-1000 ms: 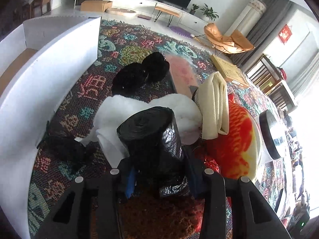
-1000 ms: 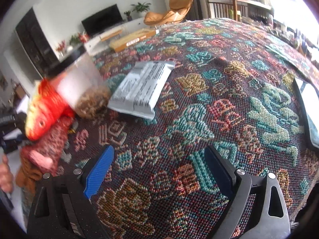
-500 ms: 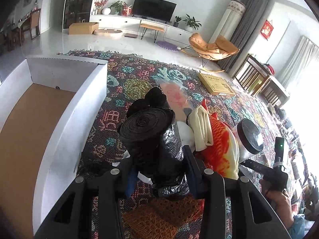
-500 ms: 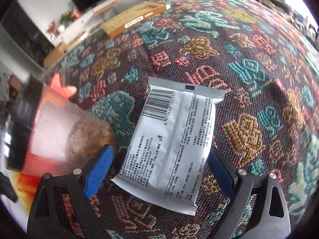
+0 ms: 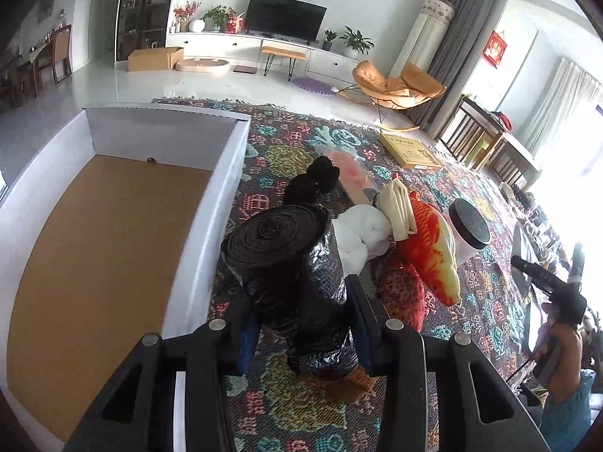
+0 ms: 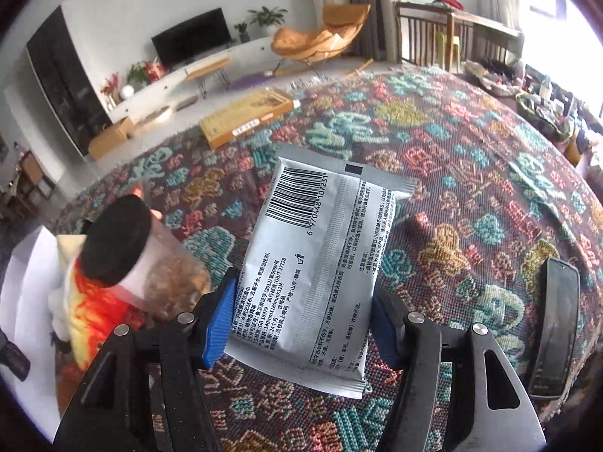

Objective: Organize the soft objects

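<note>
My left gripper (image 5: 301,301) is shut on a black roll of bin bags (image 5: 286,256), held upright above the patterned carpet beside the white box (image 5: 211,226). Behind the roll lie a white fluffy bundle (image 5: 361,233), a folded cream cloth (image 5: 395,207), a red-and-yellow fish plush (image 5: 429,248) and black pompoms (image 5: 316,180). In the right wrist view a silver wipes packet (image 6: 320,248) with a barcode sits between the blue pads of my right gripper (image 6: 303,293). Its jaws are closing, the pads press the packet's sides, and it hangs above the carpet.
The white box has a bare brown cardboard floor. A black-lidded clear jar (image 6: 124,252) stands by the fish plush. A dark phone (image 6: 554,324) lies on the carpet at the right. A flat yellow box (image 6: 245,116) lies at the carpet's far edge. A person's hand (image 5: 557,339) shows at right.
The left gripper rose with the black roll and moved towards the white box. The right gripper came over the silver packet, narrowed its jaws around it and lifted it.
</note>
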`<state>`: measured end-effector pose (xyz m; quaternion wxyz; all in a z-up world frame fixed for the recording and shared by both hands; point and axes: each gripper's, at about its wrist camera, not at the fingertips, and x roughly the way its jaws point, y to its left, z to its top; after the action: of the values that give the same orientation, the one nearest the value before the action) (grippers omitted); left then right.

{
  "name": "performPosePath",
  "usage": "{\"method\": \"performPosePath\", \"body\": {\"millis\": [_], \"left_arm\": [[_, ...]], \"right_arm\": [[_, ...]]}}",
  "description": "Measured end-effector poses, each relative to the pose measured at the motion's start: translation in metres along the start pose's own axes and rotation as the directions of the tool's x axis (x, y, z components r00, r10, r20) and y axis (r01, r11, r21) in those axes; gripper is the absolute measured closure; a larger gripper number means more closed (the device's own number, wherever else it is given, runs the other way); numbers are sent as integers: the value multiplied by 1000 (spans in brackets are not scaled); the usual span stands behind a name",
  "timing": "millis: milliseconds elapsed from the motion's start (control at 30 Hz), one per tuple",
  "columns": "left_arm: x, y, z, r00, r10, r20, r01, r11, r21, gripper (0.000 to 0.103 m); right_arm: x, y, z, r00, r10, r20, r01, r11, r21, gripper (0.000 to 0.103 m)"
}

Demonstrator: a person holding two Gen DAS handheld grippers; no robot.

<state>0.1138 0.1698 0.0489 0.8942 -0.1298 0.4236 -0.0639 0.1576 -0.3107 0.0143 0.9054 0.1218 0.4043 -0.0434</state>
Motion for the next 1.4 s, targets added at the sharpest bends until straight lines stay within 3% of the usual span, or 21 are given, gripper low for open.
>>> {"method": "performPosePath", "body": {"millis": [133, 267, 300, 367, 433, 500, 567, 667, 733, 767, 800, 867, 900, 933, 1000, 1100, 1200, 1300, 1400], "left_arm": [[-24, 30, -4, 999, 37, 15, -37, 999, -22, 62], [-42, 66, -11, 997, 81, 16, -80, 996, -49, 61], [-47, 77, -14, 999, 38, 15, -36, 997, -75, 61], [-56, 93, -18, 999, 48, 15, -46, 993, -107, 62], [-68, 106, -21, 990, 141, 23, -138, 986, -88, 62], [-78, 119, -25, 990, 135, 32, -131, 986, -103, 62], [-88, 133, -30, 989, 145, 32, -140, 982, -123, 62], [-99, 154, -40, 976, 217, 29, -211, 967, -140, 61], [-102, 172, -49, 949, 315, 18, -308, 936, -168, 52], [-102, 182, -54, 932, 363, 5, -356, 916, -185, 22], [-102, 192, -59, 914, 406, -7, -398, 893, -212, 0], [-106, 205, -68, 886, 464, 0, -447, 854, -264, 0], [-107, 208, -71, 881, 474, -1, -456, 848, -269, 0], [-109, 211, -73, 878, 478, 3, -459, 845, -274, 0], [-112, 212, -75, 876, 481, 26, -453, 841, -294, 0], [-108, 193, -74, 908, 412, 75, -373, 877, -304, 0], [-95, 145, -71, 951, 290, 111, -262, 941, -216, 0], [-70, 80, -73, 982, 158, 106, -152, 987, -58, 0], [-39, 10, -87, 998, 43, 52, -47, 995, 90, 0]], "right_arm": [[-50, 35, 7, 994, 90, 61, -85, 993, -80, 38], [-93, 103, 4, 969, 237, 66, -221, 956, -193, 38], [-102, 124, 1, 958, 280, 56, -262, 940, -219, 38], [-116, 168, -9, 929, 369, 21, -351, 898, -266, 38], [-126, 216, -23, 889, 457, -33, -444, 841, -309, 38], [-132, 262, -39, 840, 532, -103, -533, 777, -336, 38], [-135, 304, -56, 799, 578, -169, -595, 716, -365, 38], [-132, 357, -78, 744, 619, -251, -664, 646, -377, 38], [-126, 386, -94, 704, 648, -290, -707, 602, -371, 32], [-121, 402, -105, 684, 660, -310, -726, 573, -381, 29], [-111, 416, -115, 664, 661, -350, -745, 542, -389, 13], [-86, 432, -131, 665, 607, -436, -747, 546, -379, 12], [-78, 430, -135, 659, 602, -450, -751, 547, -369, 12], [-75, 422, -137, 668, 606, -433, -744, 553, -374, 12], [-71, 399, -137, 725, 585, -365, -688, 586, -427, 12], [-62, 358, -134, 828, 506, -244, -553, 658, -512, 12], [-50, 297, -138, 923, 373, -99, -363, 751, -551, 12], [-28, 226, -143, 977, 214, -4, -187, 845, -501, 12], [-3, 157, -141, 998, 64, 22, -51, 918, -394, 12]]}}
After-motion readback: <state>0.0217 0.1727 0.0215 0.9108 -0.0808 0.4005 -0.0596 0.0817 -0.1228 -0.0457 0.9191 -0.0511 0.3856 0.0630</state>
